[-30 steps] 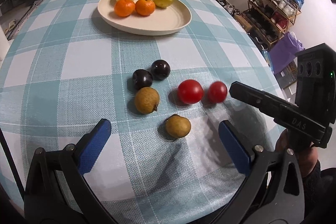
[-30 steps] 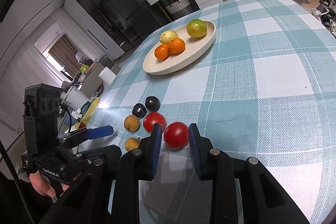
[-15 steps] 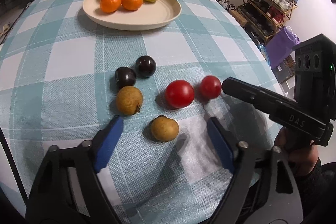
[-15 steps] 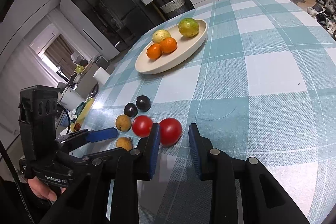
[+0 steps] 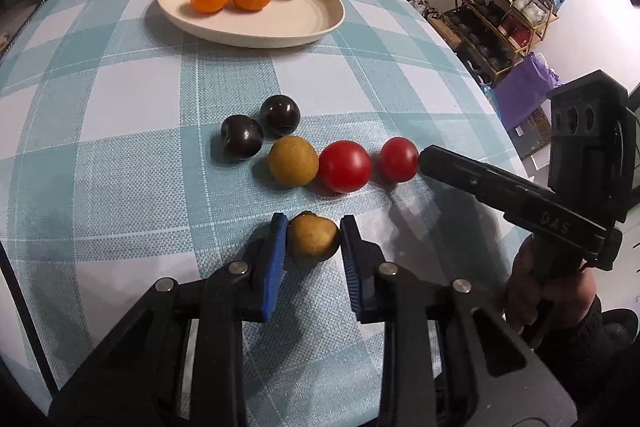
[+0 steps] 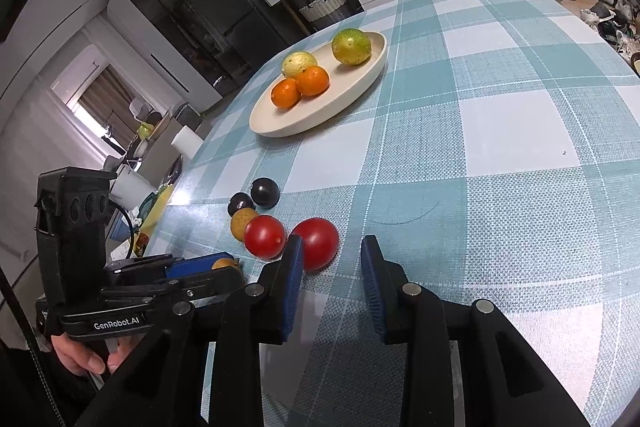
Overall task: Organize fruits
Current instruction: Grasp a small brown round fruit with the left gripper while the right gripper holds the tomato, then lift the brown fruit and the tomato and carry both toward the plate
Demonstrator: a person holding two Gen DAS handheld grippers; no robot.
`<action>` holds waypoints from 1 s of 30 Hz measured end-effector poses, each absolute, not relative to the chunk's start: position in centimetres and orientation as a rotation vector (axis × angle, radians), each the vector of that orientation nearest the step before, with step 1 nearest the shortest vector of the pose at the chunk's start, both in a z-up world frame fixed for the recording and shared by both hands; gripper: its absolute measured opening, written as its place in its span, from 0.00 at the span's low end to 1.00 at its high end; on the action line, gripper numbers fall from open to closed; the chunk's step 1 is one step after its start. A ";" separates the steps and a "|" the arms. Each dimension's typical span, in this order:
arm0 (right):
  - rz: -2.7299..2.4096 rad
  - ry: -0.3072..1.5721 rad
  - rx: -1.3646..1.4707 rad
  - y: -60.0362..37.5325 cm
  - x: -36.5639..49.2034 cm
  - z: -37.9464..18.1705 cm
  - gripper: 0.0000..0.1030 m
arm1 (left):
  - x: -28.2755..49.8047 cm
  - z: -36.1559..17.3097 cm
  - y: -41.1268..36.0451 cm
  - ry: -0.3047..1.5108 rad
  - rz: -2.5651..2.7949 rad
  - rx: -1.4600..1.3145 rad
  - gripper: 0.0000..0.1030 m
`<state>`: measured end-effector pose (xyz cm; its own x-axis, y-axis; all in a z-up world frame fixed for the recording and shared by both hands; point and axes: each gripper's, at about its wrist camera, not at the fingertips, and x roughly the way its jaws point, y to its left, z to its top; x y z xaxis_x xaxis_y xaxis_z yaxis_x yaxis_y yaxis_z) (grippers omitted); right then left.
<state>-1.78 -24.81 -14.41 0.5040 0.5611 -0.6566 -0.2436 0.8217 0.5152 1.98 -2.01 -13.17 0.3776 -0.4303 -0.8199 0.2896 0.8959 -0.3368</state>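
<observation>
Fruits lie grouped on the counter [image 5: 120, 99]: left tongs [image 5: 314, 229] clamp a brown fruit [image 5: 313, 235], right tongs [image 6: 330, 259] opening beside a tomato [image 6: 318, 243].

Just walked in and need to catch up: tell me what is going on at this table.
A person is sorting fruit with two tools. The left hand-held gripper has clamped its blue pads on the small brown-yellow round fruit nearest the camera. The right hand-held gripper is easing open, one pad beside a red tomato that it does not hold. The cream oval plate already carries two oranges and two yellow-green citrus; two dark plums, another brown fruit and a second tomato lie on the checked tablecloth.
</observation>
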 end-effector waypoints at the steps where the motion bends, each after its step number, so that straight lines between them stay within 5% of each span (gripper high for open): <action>1: 0.500 0.924 0.380 -24.8 -1.8 -14.4 0.31 | 1.9 -13.1 -1.9 1.090 -0.464 -0.147 0.23; 18: 0.501 0.950 0.275 -22.3 -1.4 -14.4 0.36 | 1.9 -12.0 1.0 1.047 -0.472 -0.212 0.23; 22: 0.497 0.945 0.260 -21.8 -1.1 -14.3 0.43 | 1.9 -12.2 1.5 1.048 -0.475 -0.222 0.23; 30: 0.487 0.936 0.237 -21.1 -0.4 -14.3 0.40 | 2.5 -12.0 2.1 1.038 -0.483 -0.220 0.23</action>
<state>-0.41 -21.12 -14.34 0.4952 0.4983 -0.7117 -0.2972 0.8669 0.4002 2.51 2.09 -11.99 0.4154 -0.4826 -0.7711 0.2786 0.8744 -0.3972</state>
